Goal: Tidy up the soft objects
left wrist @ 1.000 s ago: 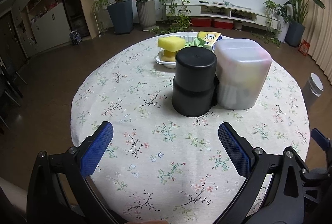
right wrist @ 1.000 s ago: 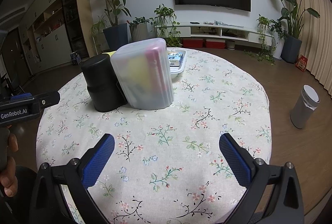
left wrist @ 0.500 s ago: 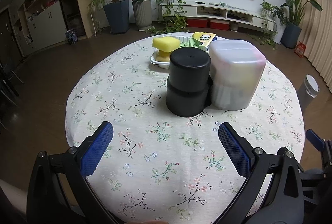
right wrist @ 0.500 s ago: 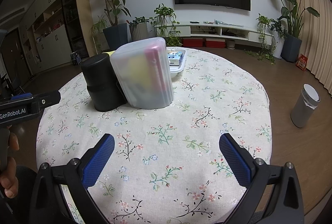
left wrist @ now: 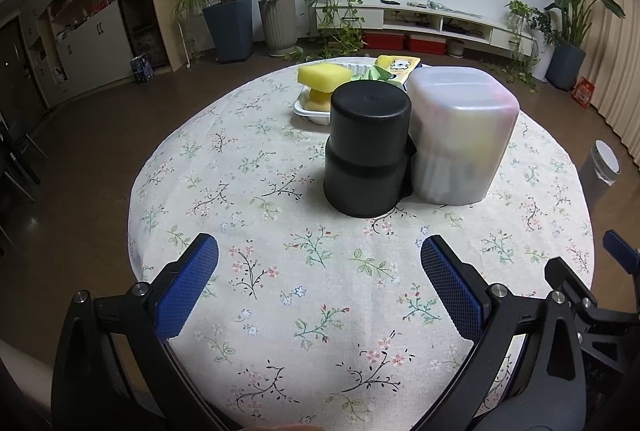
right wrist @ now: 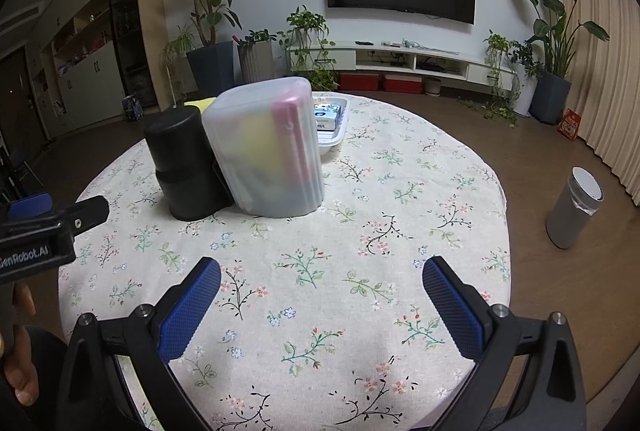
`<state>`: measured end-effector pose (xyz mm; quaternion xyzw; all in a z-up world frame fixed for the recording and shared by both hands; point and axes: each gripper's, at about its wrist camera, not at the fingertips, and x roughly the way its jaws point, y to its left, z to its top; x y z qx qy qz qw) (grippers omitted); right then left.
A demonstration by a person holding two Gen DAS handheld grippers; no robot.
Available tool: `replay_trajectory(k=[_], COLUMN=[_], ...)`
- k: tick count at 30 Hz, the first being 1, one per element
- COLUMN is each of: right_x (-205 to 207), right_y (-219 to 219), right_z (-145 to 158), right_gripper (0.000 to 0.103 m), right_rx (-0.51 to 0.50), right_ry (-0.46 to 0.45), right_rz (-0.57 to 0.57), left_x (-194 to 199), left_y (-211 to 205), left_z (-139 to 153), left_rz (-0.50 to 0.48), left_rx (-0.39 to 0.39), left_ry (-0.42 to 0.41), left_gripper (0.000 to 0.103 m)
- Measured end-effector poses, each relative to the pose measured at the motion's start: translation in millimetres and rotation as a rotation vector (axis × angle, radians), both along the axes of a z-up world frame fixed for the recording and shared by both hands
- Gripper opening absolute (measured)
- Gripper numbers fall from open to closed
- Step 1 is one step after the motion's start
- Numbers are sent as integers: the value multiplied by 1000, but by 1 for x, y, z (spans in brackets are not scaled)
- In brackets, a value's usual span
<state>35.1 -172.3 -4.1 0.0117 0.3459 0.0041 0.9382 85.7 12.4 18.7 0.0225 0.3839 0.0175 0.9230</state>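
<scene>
Left wrist view looks over a round table under a cream floral tablecloth [left wrist: 280,271], with the left gripper [left wrist: 320,283] hanging over the near edge, its blue-padded fingers [left wrist: 186,287] spread wide and holding nothing. Near the table's middle stands a black cylindrical container [left wrist: 366,151], upside down, touching a frosted translucent plastic bin [left wrist: 460,135] on its right, also upside down, with pink and yellow shapes dimly showing through its wall. Behind them, on the far side, a white shallow tray [left wrist: 308,109] carries a yellow sponge block [left wrist: 324,75] stacked on another yellow piece, a green soft item [left wrist: 374,73] and a yellow printed packet [left wrist: 398,65]. From the right wrist view, the right gripper [right wrist: 320,303] sits over the near tablecloth with its fingers equally wide and empty, well apart from the bin [right wrist: 268,147] and the black container [right wrist: 186,163]. A hand [right wrist: 20,363] grips the other tool at the left edge.
</scene>
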Motion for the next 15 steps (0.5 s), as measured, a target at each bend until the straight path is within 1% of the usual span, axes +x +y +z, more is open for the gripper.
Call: replay_trajectory(k=[6,15], right_x=[3,5], right_y=[5,6], right_z=[5,8], right_gripper=[103,103], right_rx=[-7,-1], right_ry=[12,11], right_rz=[-26,-26], left_x=[1,0], left_y=[-2,-3], left_z=[-4,-5], left_rz=[2,0], left_rx=[4,0], left_ry=[6,2], left_gripper=[103,103])
